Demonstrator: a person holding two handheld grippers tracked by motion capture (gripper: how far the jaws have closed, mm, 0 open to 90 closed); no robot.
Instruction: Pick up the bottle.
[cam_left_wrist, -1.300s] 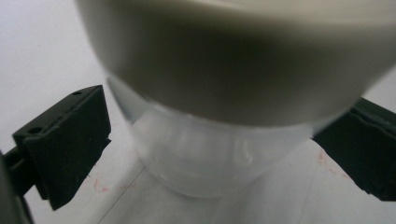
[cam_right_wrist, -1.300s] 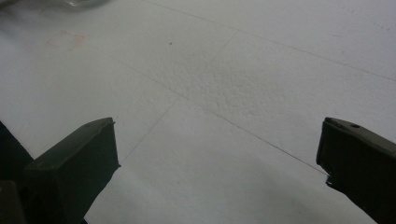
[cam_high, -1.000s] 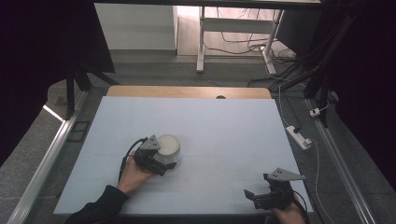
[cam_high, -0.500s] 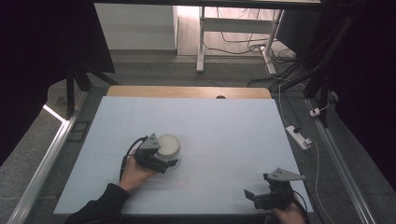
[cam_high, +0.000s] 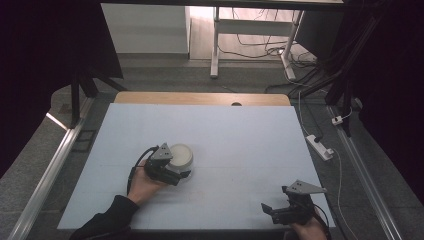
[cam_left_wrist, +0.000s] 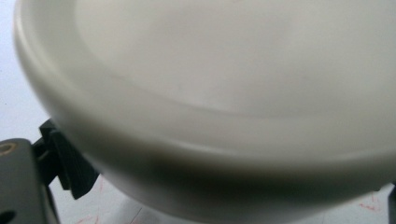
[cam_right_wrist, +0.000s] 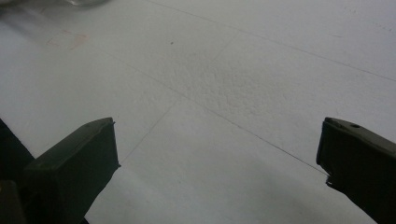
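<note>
A white bowl (cam_high: 180, 156) stands on the pale table (cam_high: 240, 140), left of the middle. My left gripper (cam_high: 172, 175) is at its near side, jaws spread wide around its lower wall. In the left gripper view the bowl (cam_left_wrist: 224, 93) is very close, with one jaw's pad (cam_left_wrist: 70, 163) beside its left wall and the other jaw at the right edge of the frame. My right gripper (cam_high: 275, 210) rests open near the table's front right edge. In its own view the right gripper (cam_right_wrist: 217, 163) has bare table (cam_right_wrist: 219, 70) between its jaws.
The table's wooden far edge (cam_high: 200, 98) has a small hole. A power strip (cam_high: 320, 146) lies on the floor to the right, and desk legs and cables (cam_high: 260, 45) stand beyond the table. A faint red mark (cam_right_wrist: 67, 39) shows on the table surface.
</note>
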